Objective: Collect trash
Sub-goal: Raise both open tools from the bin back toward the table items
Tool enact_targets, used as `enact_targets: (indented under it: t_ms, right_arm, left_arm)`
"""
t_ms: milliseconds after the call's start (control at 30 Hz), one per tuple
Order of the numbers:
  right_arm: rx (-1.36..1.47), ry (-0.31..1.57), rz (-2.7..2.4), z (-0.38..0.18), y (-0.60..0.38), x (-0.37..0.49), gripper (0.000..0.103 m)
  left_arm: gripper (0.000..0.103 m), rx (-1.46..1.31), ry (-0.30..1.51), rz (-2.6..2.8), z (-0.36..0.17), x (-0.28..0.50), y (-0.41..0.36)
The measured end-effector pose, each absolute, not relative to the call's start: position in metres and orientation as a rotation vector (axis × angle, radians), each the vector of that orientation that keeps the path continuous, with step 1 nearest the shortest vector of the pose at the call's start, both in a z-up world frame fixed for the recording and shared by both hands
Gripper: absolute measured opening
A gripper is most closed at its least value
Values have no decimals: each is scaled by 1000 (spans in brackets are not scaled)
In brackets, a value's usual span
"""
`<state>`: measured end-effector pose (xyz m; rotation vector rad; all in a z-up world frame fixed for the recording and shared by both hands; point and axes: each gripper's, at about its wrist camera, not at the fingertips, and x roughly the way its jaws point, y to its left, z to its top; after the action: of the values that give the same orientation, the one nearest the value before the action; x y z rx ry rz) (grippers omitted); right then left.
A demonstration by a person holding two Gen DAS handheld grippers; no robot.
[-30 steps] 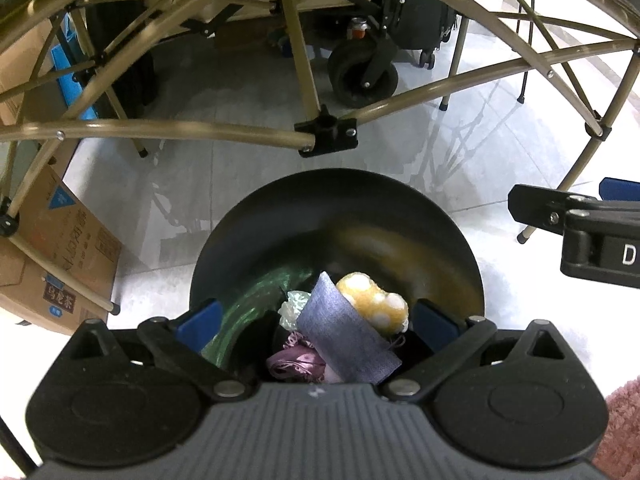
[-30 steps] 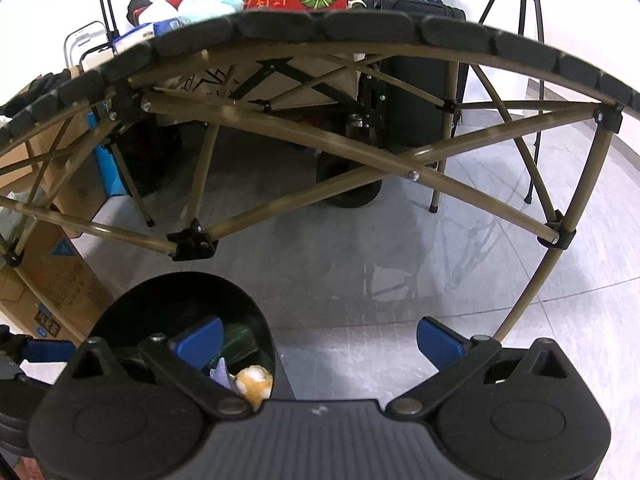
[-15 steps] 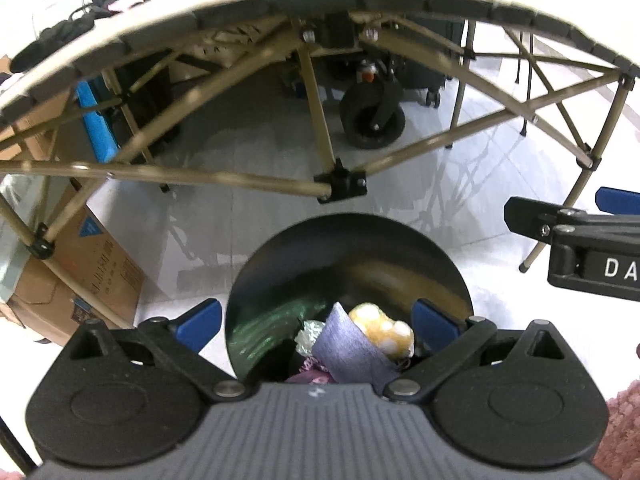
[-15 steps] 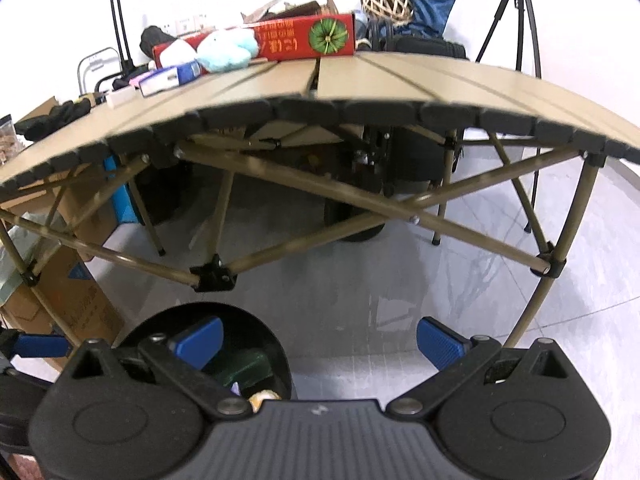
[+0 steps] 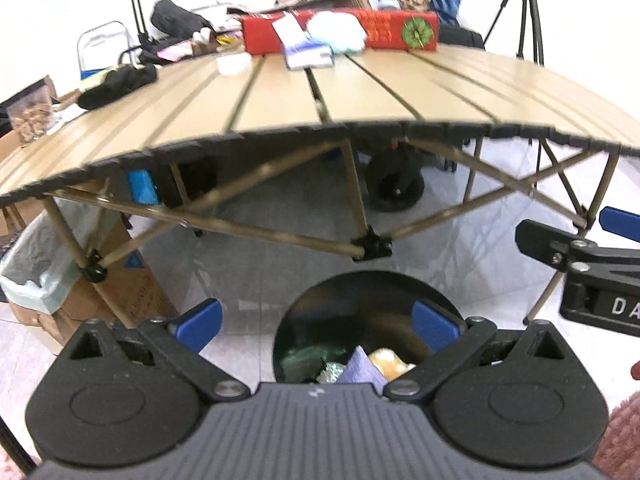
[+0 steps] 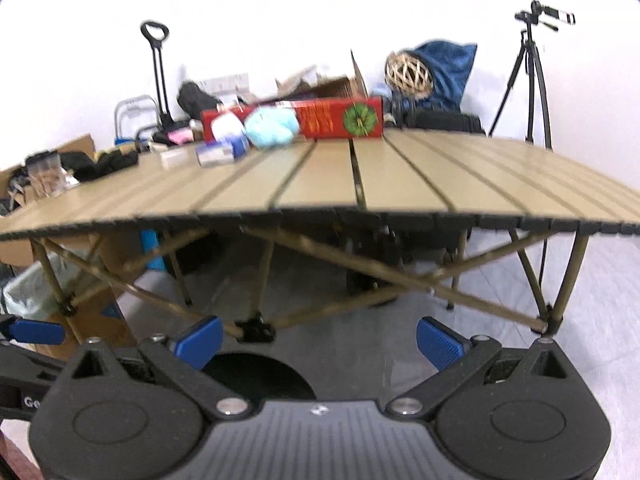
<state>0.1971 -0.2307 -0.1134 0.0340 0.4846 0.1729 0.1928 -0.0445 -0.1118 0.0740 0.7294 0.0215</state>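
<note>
A black round trash bin (image 5: 360,296) stands on the floor in front of the folding table (image 5: 360,92). It holds a purple-grey paper (image 5: 360,368), a yellow sponge-like piece (image 5: 390,360) and green crumpled trash (image 5: 304,360). My left gripper (image 5: 316,320) is open and empty above the bin's near rim. My right gripper (image 6: 318,338) is open and empty, right of the bin (image 6: 256,376); it also shows at the right edge of the left wrist view (image 5: 580,256).
On the table's far side lie a red box (image 6: 320,118), a light blue fluffy item (image 6: 272,128), small cartons (image 6: 218,152) and black cloth (image 5: 120,82). Table legs and cross braces (image 5: 368,246) stand behind the bin. Cardboard boxes (image 5: 120,284) and a lined bin (image 5: 32,268) are left.
Both grippers have risen and tilted up: the tabletop has come into view and the bin has dropped low in both views. Both stay open and empty.
</note>
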Motion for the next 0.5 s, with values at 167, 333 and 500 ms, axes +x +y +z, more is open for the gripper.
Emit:
enact_targets:
  t_ms: [167, 333, 500]
  right_arm:
    - [44, 402, 198, -94, -229, 183, 103]
    - [37, 331, 218, -74, -226, 171, 103]
    - [20, 297, 230, -62, -219, 171, 103]
  left_arm:
    - [103, 50, 678, 40, -93, 178, -29]
    - [103, 28, 618, 48, -73, 168, -14]
    - [103, 8, 562, 73, -55, 169, -5]
